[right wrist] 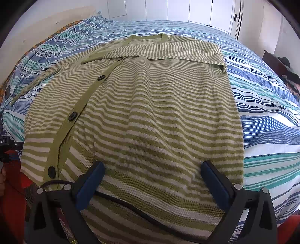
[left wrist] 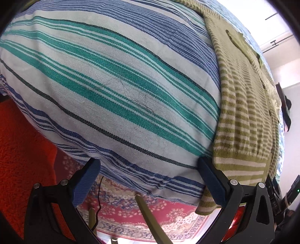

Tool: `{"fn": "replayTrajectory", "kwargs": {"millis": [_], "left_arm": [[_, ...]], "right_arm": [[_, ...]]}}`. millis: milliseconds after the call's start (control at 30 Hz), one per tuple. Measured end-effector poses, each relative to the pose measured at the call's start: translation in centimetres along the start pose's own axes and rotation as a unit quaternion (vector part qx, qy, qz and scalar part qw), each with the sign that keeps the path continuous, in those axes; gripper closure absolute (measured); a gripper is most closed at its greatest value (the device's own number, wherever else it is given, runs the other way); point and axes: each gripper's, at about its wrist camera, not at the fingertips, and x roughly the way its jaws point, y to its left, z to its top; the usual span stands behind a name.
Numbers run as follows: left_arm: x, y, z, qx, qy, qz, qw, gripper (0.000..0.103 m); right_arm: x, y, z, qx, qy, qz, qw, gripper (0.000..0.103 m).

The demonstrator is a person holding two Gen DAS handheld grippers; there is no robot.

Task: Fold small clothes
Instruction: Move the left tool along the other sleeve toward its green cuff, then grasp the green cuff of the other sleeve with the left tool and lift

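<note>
A green and white striped cardigan with dark buttons lies flat on the bed, its right sleeve folded across the chest and its left sleeve stretched out to the left. My right gripper stands open over the cardigan's hem, nothing between its blue pads. In the left wrist view the same cardigan lies at the right, its hem hanging over the bed's edge. My left gripper is open at the bed's near edge, left of the cardigan, its right finger close to the hem.
The bed carries a blue, teal and white striped cover. Below the bed's edge lie a red patterned rug and an orange fabric. White closet doors stand behind the bed. A black cable crosses the hem.
</note>
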Motion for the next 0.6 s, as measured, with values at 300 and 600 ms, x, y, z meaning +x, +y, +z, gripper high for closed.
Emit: {"fn": "replayTrajectory", "kwargs": {"millis": [300, 600], "left_arm": [[-1.4, -0.2, 0.3, 0.011, -0.02, 0.009, 0.9997, 0.001], [-11.6, 5.7, 6.1, -0.071, -0.143, -0.091, 0.9829, 0.001]], "right_arm": [[0.2, -0.1, 0.0, -0.001, -0.002, 0.004, 1.0, 0.0], [0.2, -0.1, 0.1, -0.001, -0.001, 0.002, 1.0, 0.0]]}}
